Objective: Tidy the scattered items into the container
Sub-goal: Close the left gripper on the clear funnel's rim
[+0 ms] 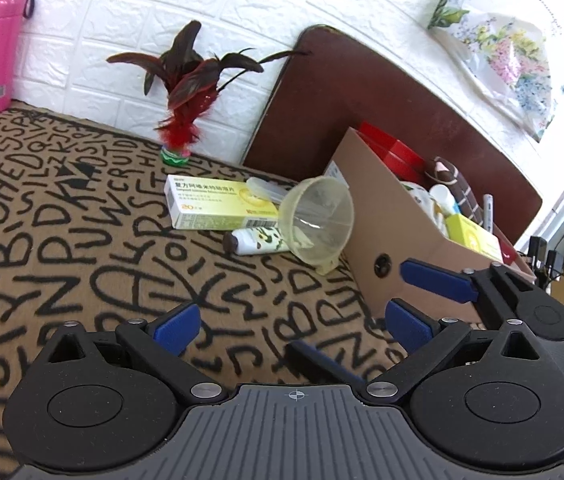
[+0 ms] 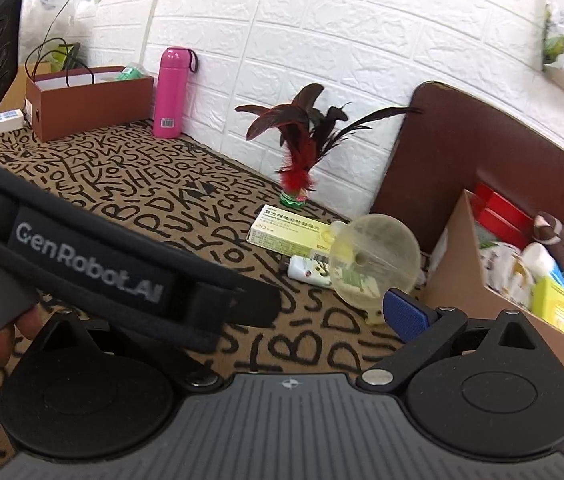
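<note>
A cardboard box, part full of items, stands at the right; it also shows in the right wrist view. Beside it lie a clear funnel, a yellow medicine box and a small white tube. A red feather shuttlecock stands by the wall. My left gripper is open and empty, short of the funnel. The right gripper's blue fingers show beside the box. In the right wrist view the right gripper is open; its left finger is hidden behind the left gripper's strap.
A pink bottle and a brown box stand at the far left by the white brick wall. A dark brown board leans behind the cardboard box. The letter-patterned cloth covers the table.
</note>
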Demonstrator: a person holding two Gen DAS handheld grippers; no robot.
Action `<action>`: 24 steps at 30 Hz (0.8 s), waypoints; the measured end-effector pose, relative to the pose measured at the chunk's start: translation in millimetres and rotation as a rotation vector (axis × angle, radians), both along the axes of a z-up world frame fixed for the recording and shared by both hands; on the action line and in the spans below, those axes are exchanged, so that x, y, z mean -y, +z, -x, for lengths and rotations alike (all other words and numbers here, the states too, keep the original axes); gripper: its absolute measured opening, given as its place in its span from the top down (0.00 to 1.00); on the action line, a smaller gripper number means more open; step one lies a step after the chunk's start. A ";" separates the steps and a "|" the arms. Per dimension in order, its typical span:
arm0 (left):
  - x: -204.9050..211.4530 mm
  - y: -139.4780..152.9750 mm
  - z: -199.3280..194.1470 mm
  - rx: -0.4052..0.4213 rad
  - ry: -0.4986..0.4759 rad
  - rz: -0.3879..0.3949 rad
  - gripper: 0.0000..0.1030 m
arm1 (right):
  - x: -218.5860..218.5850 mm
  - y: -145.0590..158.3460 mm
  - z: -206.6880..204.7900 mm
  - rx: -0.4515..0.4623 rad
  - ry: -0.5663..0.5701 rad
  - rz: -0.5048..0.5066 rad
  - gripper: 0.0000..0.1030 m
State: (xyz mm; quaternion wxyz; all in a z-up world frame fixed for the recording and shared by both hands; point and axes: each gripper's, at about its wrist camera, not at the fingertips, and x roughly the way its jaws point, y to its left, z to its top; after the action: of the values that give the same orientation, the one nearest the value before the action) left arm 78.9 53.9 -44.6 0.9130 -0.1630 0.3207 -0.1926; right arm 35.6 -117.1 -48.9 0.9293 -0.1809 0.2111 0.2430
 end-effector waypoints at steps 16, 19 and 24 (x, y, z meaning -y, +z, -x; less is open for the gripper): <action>-7.9 -22.6 -73.4 -0.043 0.000 0.073 0.25 | -24.5 -33.6 -77.0 -0.030 -0.029 0.107 0.29; -4.4 -23.2 -82.1 -0.046 -0.015 0.071 0.31 | -24.0 -38.2 -88.5 -0.043 -0.043 0.107 0.35; -0.7 -26.4 -91.2 -0.056 -0.025 0.076 0.41 | -22.7 -44.1 -103.0 -0.068 -0.064 0.096 0.48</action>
State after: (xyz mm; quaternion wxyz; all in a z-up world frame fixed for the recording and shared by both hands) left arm 170.1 54.5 -71.0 0.8942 -0.1991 0.3406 -0.2115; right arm 138.7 -94.5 -93.1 0.9192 -0.2100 0.2597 0.2086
